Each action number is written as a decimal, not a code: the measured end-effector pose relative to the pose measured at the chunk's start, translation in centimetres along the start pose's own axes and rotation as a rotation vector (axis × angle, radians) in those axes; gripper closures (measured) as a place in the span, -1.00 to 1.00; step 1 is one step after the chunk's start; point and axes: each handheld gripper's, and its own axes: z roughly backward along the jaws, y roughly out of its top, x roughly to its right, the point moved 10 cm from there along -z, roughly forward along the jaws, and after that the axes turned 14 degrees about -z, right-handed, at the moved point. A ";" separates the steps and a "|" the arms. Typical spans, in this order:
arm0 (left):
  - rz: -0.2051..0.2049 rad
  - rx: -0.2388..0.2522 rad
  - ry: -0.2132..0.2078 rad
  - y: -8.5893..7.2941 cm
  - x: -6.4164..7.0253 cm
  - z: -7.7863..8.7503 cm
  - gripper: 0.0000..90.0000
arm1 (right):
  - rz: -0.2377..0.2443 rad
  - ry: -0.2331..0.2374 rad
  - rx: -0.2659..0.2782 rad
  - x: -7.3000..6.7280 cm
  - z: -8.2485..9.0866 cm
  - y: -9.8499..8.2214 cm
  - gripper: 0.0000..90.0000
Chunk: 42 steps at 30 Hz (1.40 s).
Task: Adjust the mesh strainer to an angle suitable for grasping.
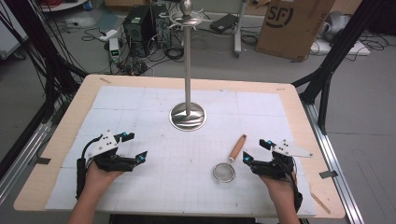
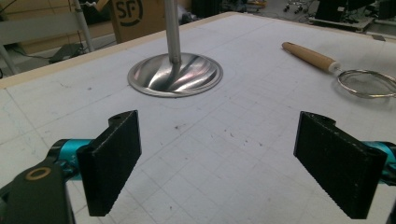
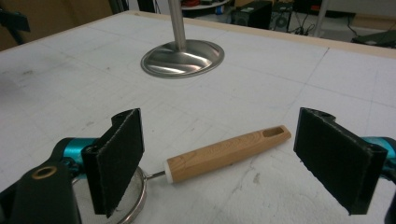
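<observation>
Wooden-handled strainer (image 1: pixel 230 161) lies near the table's (image 1: pixel 56 154) front right, handle pointing away toward the stand (image 1: pixel 187 112). Right gripper (image 1: pixel 252 150) is just beside it, jaws wide open and empty. Left gripper (image 1: pixel 133 148), open too, sits well apart.

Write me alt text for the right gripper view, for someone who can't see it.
A small strainer with a wooden handle lies flat on a white gridded table mat, its handle between the two open black jaws of the right claw and its mesh bowl partly behind the left jaw. Beyond stands a metal stand's round base with an upright pole.
</observation>
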 end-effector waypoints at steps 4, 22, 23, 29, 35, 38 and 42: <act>0.007 -0.007 -0.002 -0.2 0.1 -0.2 -0.66 | 0.002 0.000 -0.007 0.2 -0.1 -0.1 -0.68; 0.017 0.007 -0.005 0.0 0.0 0.0 -0.66 | 0.000 -0.003 -0.039 0.6 -0.5 -1.3 -0.58; 0.016 0.009 -0.004 0.0 0.0 0.0 -0.66 | -0.004 -0.004 -0.043 0.8 -0.5 -1.3 -0.52; 0.013 0.022 -0.003 0.2 -0.1 0.1 -0.65 | -0.047 0.031 -0.101 0.4 -0.5 -2.2 0.03; 0.010 0.024 -0.006 0.3 0.0 0.1 -0.64 | -0.055 0.025 -0.162 0.2 -0.8 -3.0 0.34; 0.011 0.020 -0.004 0.2 0.0 0.0 -0.64 | -0.047 0.042 -0.163 0.0 -0.9 -3.0 0.47; 0.005 0.008 -0.006 0.0 0.1 -0.1 -0.64 | -0.037 0.049 -0.180 -0.2 -1.0 -3.1 0.69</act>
